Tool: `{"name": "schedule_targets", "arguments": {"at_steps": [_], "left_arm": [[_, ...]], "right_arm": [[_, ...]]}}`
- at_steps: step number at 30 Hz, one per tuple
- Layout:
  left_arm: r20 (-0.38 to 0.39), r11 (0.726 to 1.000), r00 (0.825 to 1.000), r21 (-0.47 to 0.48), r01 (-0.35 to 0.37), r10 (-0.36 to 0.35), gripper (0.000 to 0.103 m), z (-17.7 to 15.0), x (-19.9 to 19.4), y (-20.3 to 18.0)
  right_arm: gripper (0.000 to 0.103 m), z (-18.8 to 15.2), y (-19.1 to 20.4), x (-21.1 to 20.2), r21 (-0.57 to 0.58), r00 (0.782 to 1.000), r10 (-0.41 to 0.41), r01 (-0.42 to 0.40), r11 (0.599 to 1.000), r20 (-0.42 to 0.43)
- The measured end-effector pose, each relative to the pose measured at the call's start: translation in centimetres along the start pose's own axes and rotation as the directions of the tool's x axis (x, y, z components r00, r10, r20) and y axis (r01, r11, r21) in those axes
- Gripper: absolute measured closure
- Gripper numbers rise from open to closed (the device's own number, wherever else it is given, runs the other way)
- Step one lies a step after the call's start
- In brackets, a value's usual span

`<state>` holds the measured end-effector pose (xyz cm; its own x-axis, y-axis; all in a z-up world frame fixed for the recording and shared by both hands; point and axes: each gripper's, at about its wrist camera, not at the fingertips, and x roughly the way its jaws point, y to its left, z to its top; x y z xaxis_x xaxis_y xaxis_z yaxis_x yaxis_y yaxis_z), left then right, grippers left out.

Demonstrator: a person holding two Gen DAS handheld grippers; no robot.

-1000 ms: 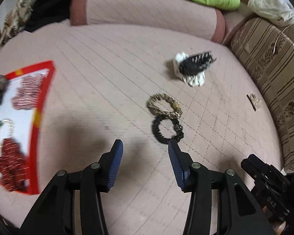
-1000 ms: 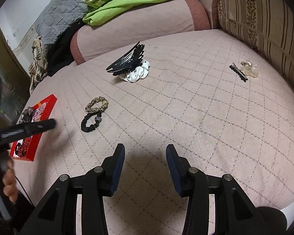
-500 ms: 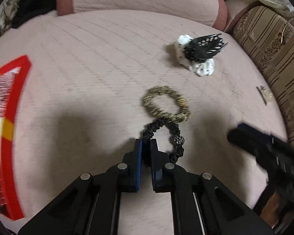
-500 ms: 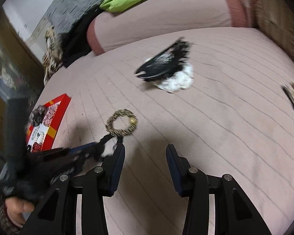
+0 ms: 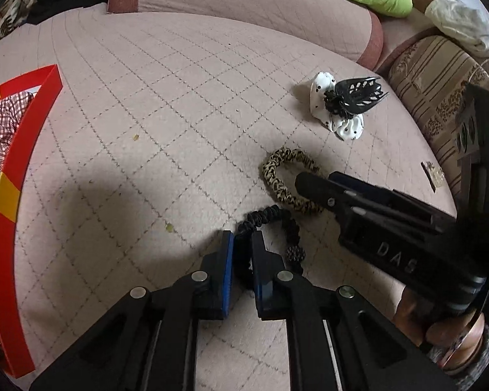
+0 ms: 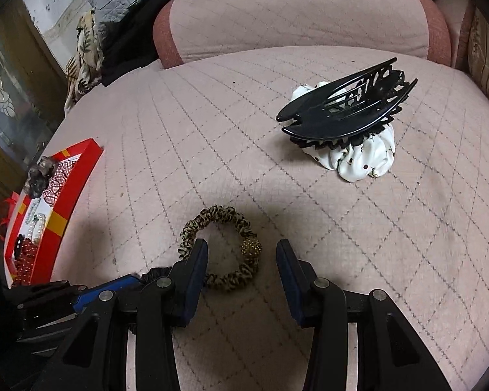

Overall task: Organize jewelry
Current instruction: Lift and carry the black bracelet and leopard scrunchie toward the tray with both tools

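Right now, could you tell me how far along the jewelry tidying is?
Several pieces already lie in the red box. The left gripper has pinched the black hair tie; the open right gripper straddles the leopard hair tie. The black claw clip, white scrunchie and small clip remain out.

The left gripper [image 5: 243,244] is pinching the black scrunchie [image 5: 277,224], pointing steeply down. The right gripper [image 6: 241,257] is hovering just beside it with jaws apart, having just narrowed slightly, gripping nothing.
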<state>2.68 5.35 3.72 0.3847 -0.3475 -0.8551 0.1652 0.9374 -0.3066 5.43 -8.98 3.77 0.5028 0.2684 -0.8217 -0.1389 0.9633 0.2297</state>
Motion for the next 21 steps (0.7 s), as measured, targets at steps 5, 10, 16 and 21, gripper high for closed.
{"name": "schedule_targets", "arguments": {"at_steps": [5, 10, 16, 21], "left_arm": [[0.028, 0.999, 0.999, 0.026, -0.046, 0.045, 0.093, -0.2, 0.3, -1.1], [0.005, 1.000, 1.000, 0.001, -0.010, 0.010, 0.095, -0.4, -0.8, -0.9], [0.045, 1.000, 0.999, 0.005, -0.022, 0.022, 0.095, -1.3, -4.0, -1.2], [0.112, 0.999, 0.993, 0.031, -0.043, 0.039, 0.095, -2.0, -7.4, -2.2]], "right_arm": [[0.089, -0.6, 0.4, 0.0, -0.066, 0.998, -0.067, 0.068, 0.996, 0.017], [0.089, -1.4, 0.4, -1.9, -0.057, 0.997, -0.066, 0.068, 0.996, 0.025], [0.089, -3.1, 0.3, -5.9, -0.033, 0.996, -0.051, 0.053, 0.998, 0.074], [0.089, -4.3, 0.2, -8.4, 0.006, 0.995, -0.044, 0.044, 0.999, 0.095]]}}
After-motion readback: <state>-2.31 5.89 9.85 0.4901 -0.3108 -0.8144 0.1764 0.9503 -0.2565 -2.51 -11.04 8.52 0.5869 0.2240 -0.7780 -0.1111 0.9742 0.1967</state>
